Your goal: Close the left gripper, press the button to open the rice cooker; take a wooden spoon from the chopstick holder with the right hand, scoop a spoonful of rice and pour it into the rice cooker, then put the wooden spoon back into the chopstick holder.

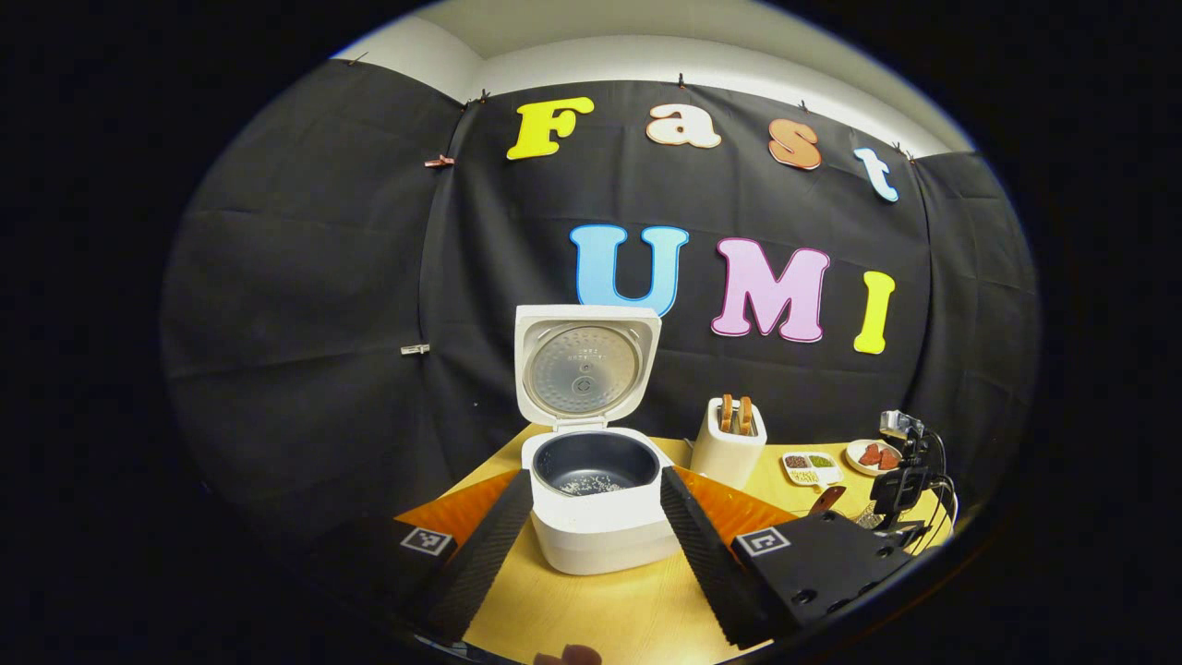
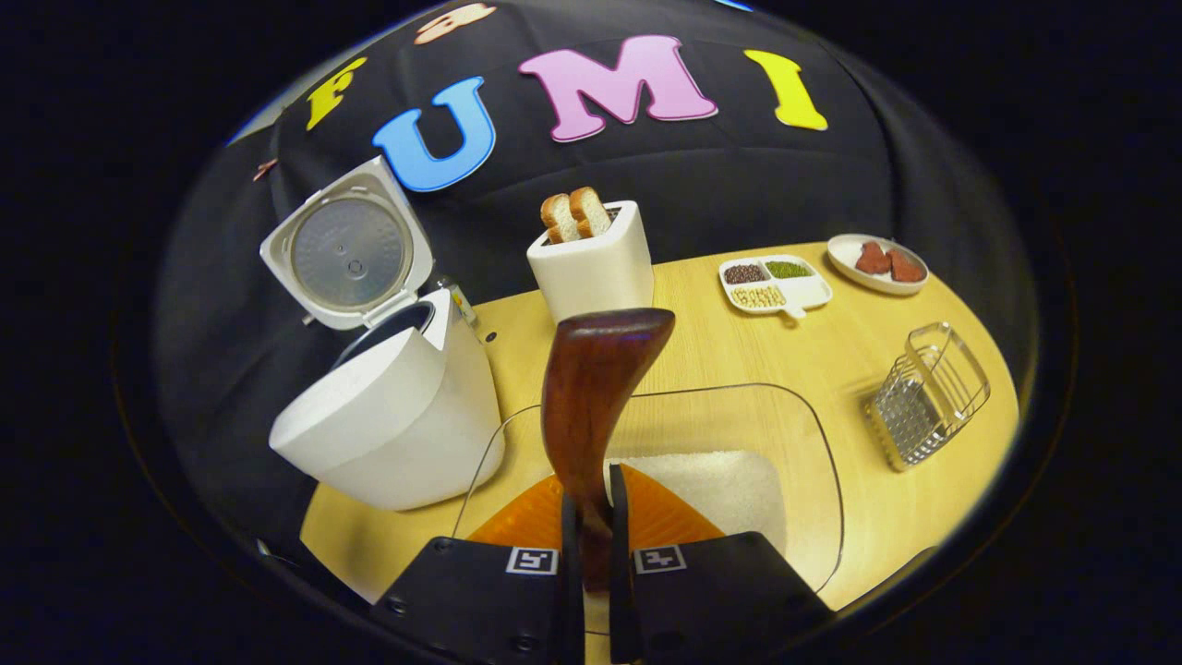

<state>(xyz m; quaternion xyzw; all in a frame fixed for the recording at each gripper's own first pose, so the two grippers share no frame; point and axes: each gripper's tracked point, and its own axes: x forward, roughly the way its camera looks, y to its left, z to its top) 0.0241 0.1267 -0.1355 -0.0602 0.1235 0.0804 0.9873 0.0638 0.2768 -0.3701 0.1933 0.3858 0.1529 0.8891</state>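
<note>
The right gripper clamped the dark wooden spoon upright between its fingers, over the clear glass dish of rice. The left gripper stood spread before the lid-up white rice cooker.

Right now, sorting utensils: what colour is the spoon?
Dark reddish-brown wood; the wooden spoon shows best in the right gripper view.

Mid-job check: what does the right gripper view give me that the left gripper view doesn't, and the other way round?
Right gripper view: the right gripper has its fingers shut on the wooden spoon, above the clear tub of rice; the wire chopstick holder stands to the side. Left gripper view: the left gripper is open, with grains in the inner pot. Both: rice cooker with its lid up, toaster, divided dish.
</note>
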